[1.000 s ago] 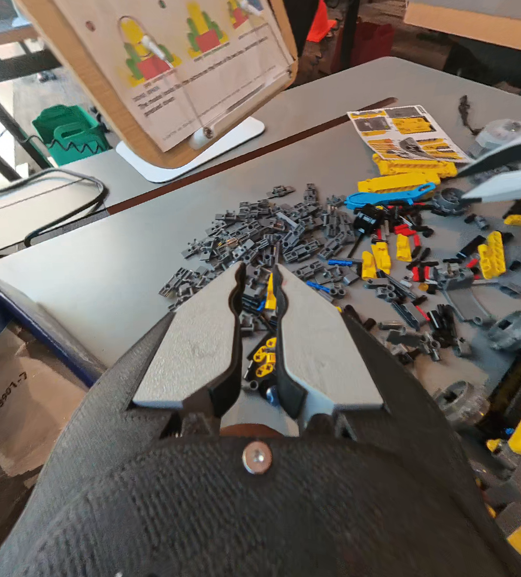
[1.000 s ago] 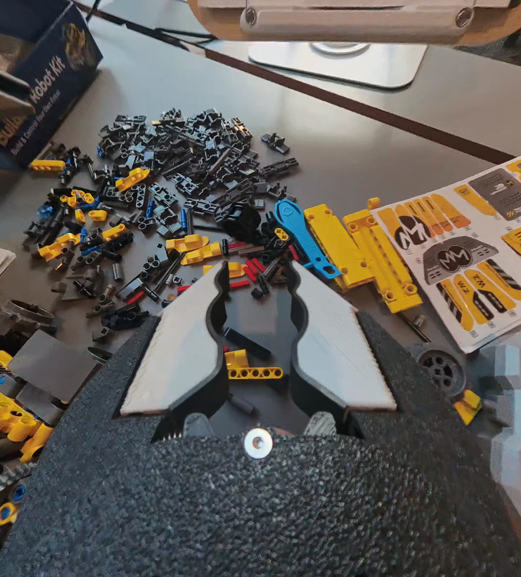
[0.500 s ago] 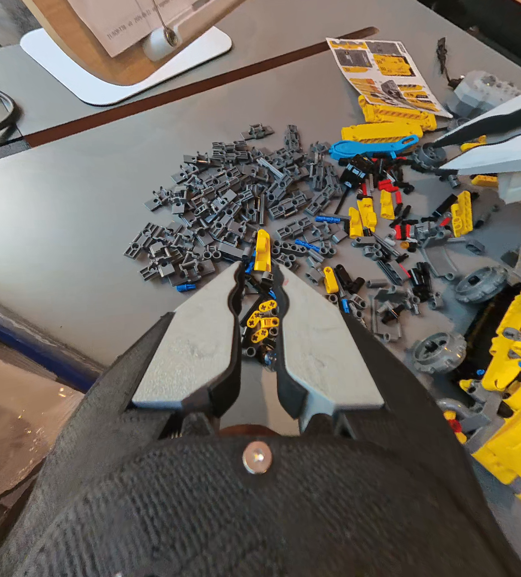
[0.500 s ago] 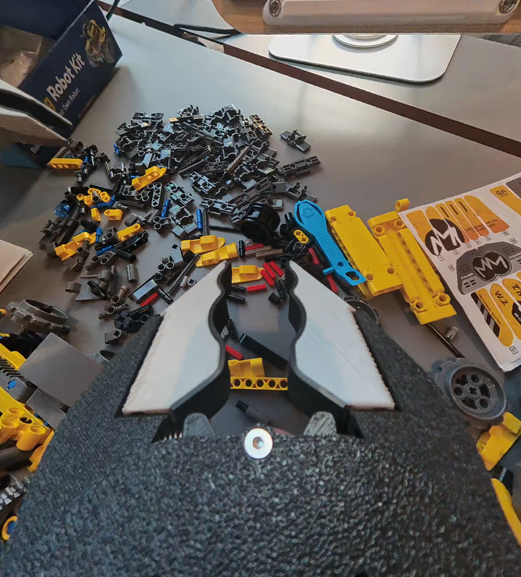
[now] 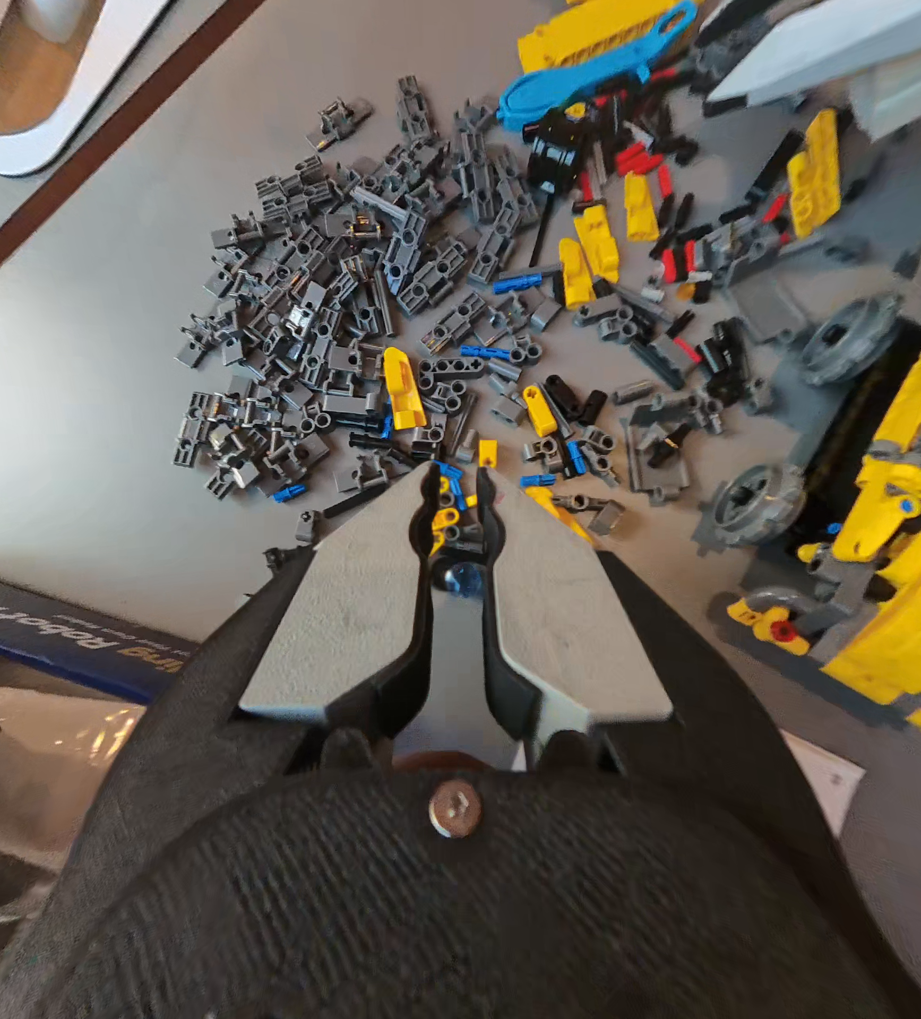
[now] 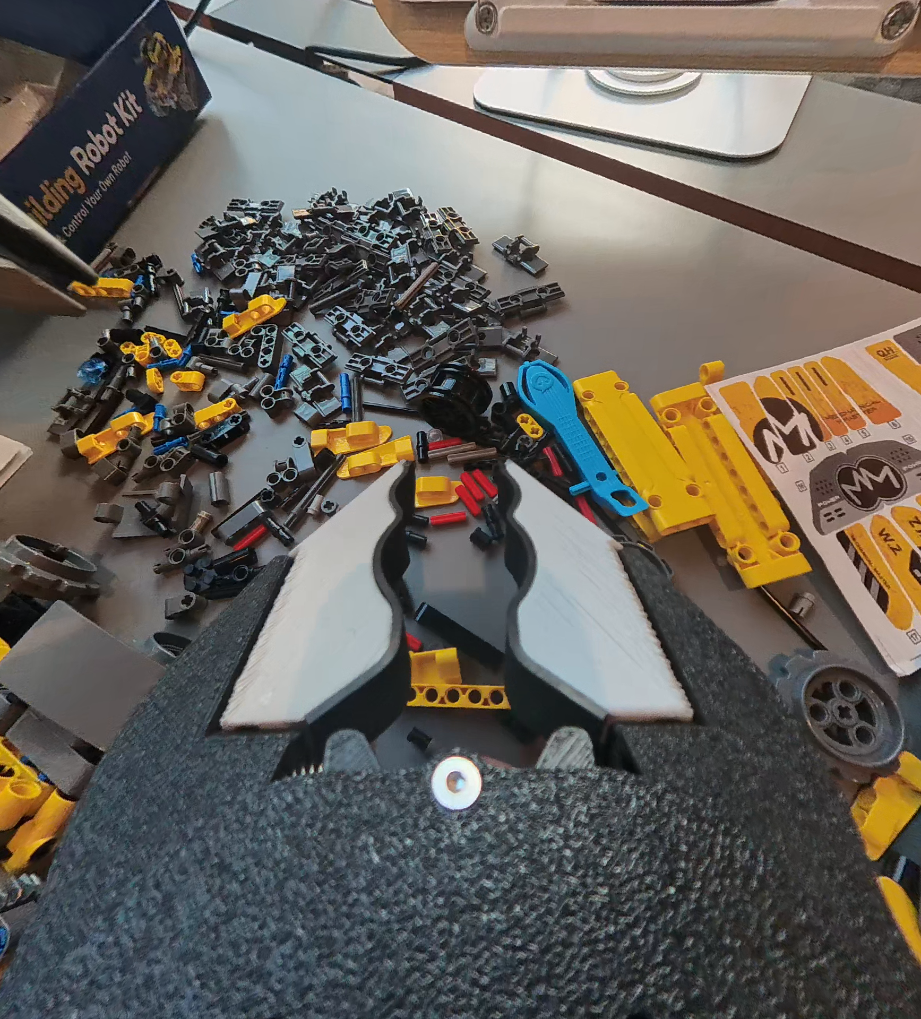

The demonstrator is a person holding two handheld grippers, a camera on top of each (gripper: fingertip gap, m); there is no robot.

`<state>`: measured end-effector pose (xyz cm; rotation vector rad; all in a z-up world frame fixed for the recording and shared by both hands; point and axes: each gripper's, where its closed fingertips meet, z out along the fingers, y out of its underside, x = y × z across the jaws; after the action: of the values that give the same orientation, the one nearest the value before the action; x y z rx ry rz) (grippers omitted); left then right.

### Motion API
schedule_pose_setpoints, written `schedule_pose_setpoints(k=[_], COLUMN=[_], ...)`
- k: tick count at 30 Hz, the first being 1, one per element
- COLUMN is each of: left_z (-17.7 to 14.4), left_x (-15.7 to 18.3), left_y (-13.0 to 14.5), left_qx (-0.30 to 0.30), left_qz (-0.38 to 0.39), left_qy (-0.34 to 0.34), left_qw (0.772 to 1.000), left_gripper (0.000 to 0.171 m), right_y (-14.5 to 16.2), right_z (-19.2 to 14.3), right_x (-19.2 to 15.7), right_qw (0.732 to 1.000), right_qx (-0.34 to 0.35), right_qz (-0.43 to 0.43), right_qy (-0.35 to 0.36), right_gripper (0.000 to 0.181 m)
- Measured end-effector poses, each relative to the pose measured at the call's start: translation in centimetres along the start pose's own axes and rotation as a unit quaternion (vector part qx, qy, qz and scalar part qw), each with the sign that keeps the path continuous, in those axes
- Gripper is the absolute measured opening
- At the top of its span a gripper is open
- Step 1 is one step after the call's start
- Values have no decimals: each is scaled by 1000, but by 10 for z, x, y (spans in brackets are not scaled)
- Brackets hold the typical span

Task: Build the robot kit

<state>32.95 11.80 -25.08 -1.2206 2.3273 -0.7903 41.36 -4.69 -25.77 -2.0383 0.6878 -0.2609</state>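
My left gripper (image 5: 457,471) is open by a narrow gap and empty, pointing steeply down over small blue and yellow connectors (image 5: 447,515) at the near edge of a pile of dark grey pieces (image 5: 336,309). A yellow curved piece (image 5: 403,391) lies just beyond its tips. In the right wrist view its fingers (image 6: 6,237) end beside a small yellow beam (image 6: 102,287). My right gripper (image 6: 457,468) is open and empty above red pins (image 6: 472,488) and a yellow piece (image 6: 436,491). Its fingers (image 5: 811,60) show at the top right of the left wrist view.
A blue tool (image 6: 574,435), long yellow beams (image 6: 712,474) and a sticker sheet (image 6: 860,468) lie to the right. A partly built yellow model (image 5: 888,551), grey gears (image 5: 750,504) and a wheel (image 6: 849,711) are near. A blue box (image 6: 94,138) and a stand base (image 6: 640,110) stand behind. Left tips to right tips: about 20 cm. Measured from the fingertips, the yellow piece (image 6: 436,491) is 4 cm or so from the right gripper and 20 cm from the left. Look for it in the left wrist view (image 5: 639,189) too.
My left gripper has tilted down and moved closer over the pile's near edge. My right gripper has drawn back slightly. Both stay open and empty.
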Motion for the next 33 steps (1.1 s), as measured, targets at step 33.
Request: schedule_pose_setpoints(k=[33], left_z=[7], left_x=[-21], left_y=[7], left_qx=[100], left_qz=[-71], left_qy=[-8], left_qw=[992], left_gripper=[10], right_y=[-22], right_z=[-6], right_x=[-4], right_qw=[997], right_qx=[68], right_qz=[-19], right_qy=[21], right_gripper=[29])
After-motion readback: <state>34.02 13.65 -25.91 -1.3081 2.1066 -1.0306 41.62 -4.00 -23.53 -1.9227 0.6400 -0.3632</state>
